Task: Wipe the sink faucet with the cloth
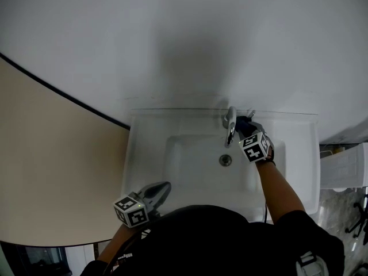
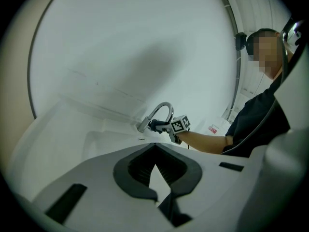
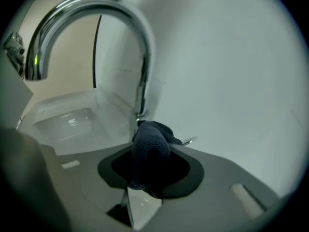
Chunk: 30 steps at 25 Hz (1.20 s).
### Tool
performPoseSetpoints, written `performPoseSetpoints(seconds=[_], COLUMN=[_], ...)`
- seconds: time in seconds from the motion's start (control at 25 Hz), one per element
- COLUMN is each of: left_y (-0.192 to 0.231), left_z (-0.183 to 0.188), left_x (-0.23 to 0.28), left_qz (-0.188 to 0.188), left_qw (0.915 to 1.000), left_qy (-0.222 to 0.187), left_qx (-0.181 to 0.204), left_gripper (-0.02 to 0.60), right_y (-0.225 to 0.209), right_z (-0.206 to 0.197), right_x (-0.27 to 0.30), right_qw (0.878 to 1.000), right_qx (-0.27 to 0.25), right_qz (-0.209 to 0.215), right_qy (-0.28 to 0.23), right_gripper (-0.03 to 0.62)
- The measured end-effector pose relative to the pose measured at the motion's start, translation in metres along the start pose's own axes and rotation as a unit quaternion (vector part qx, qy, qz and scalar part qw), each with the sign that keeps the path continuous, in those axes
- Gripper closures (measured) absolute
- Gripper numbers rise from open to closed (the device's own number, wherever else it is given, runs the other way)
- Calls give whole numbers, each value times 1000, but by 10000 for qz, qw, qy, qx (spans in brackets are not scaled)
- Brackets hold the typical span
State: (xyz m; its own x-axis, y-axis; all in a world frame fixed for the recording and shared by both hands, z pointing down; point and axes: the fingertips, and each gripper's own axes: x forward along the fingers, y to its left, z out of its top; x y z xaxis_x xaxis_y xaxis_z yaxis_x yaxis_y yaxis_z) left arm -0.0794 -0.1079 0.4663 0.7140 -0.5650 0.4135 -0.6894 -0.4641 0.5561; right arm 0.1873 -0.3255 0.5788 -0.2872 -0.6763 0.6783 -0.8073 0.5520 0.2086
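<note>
A curved chrome faucet (image 1: 230, 122) rises at the back of a white sink (image 1: 144, 154). My right gripper (image 1: 246, 129) is shut on a dark blue cloth (image 1: 244, 125), which rests against the faucet's right side. In the right gripper view the cloth (image 3: 150, 146) bulges from the jaws beside the base of the faucet (image 3: 143, 81). My left gripper (image 1: 164, 187) hovers over the sink's front left rim, shut with nothing in it. From the left gripper view, the faucet (image 2: 161, 111) and the right gripper (image 2: 159, 125) lie far ahead.
The drain (image 1: 225, 160) sits in the middle of the basin, below the spout. A thin lever handle (image 3: 189, 140) sticks out to the right of the faucet base. A white wall stands behind the sink, a beige panel (image 1: 46, 165) is at the left, and a white fixture (image 1: 345, 165) is at the right.
</note>
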Motion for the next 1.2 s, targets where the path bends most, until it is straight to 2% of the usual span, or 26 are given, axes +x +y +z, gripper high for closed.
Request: performPoseSetpoints(seconds=[0.12,0.4,0.52,0.68,0.92,1.2], left_y=[-4,-6,-5,-4,-9,-4], left_z=[-1,1,1,1,1,2], left_x=[4,5,3,2,3,0], left_qz=[-62,-51,-26,-16,-68,-12], left_qw=[10000,10000,10000,10000,9999,10000], left_qy=[30,20,17,22,32,19], left_qx=[40,64,56,52,82,30], left_gripper=[589,589,589,589,589,589], right_y=[-24,-39,-44,-47,-38,-3], right_z=[18,34,32,30,29,11], right_x=[2,29,37,45,41,15], right_qw=[9998,9983,9984,9983,9955,9981], right_qx=[-73,-481,-398,17,280,-43], right_qz=[-194,-159,-94,105,473,350], right_qy=[-35,274,402,570,770,508], right_gripper=[471,470,470,470,474,474])
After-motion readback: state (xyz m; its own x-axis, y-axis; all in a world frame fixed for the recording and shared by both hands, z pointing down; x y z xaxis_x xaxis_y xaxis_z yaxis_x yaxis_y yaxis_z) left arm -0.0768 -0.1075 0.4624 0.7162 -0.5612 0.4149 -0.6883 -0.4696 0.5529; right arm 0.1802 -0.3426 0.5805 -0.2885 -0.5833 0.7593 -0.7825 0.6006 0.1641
